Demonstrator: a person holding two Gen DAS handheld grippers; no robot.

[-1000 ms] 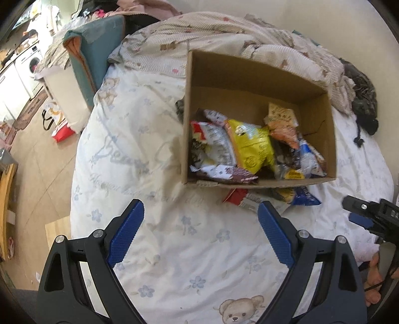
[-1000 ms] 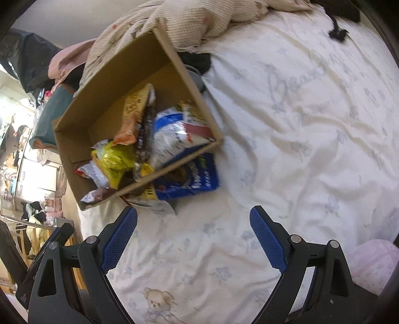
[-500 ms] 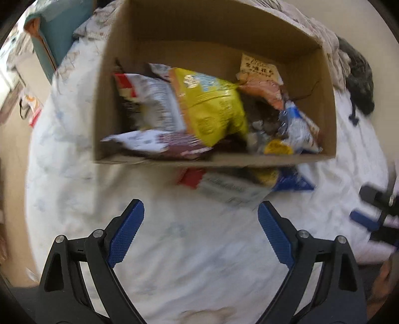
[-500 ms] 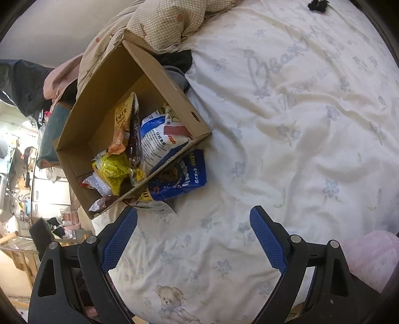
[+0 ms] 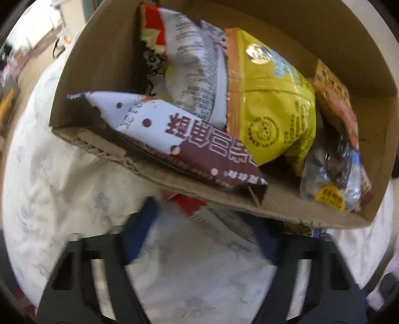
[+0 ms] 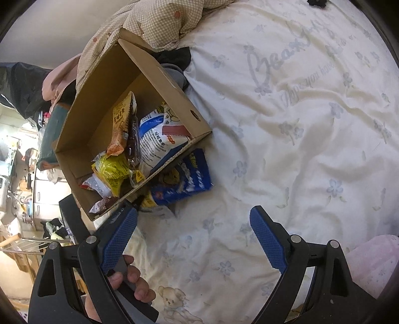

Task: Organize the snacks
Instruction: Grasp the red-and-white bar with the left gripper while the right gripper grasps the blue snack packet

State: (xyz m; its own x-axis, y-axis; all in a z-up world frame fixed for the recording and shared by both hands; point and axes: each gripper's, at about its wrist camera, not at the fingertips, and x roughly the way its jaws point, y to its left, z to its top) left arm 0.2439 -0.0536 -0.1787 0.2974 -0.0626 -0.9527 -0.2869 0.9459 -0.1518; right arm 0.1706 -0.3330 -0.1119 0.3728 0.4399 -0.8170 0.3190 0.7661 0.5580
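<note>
A cardboard box (image 5: pixel 274 199) on the bed holds several snack bags: a yellow one (image 5: pixel 269 107), a brown-and-white one (image 5: pixel 199 142) hanging over the front wall, a white-and-red one (image 5: pixel 192 62) and an orange one (image 5: pixel 334 99). A red-and-white packet (image 5: pixel 217 221) sticks out from under the box's front. My left gripper (image 5: pixel 204 216) is blurred and its jaws are closing, with that packet between them; contact is not visible. In the right wrist view, a blue bag (image 6: pixel 192 174) lies against the box (image 6: pixel 174 84). My right gripper (image 6: pixel 192 211) hangs open above the sheet, holding nothing.
The bed has a white flowered sheet (image 6: pixel 299 124) to the right of the box. A checked quilt (image 6: pixel 159 22) and dark clothes (image 6: pixel 177 57) lie behind the box. A hand (image 6: pixel 134 281) holds the left gripper at lower left. A pink cloth (image 6: pixel 374 259) lies at lower right.
The left gripper has dropped close to the box front and its jaws have narrowed around the packet under the box. The right gripper has stayed almost in place, still open.
</note>
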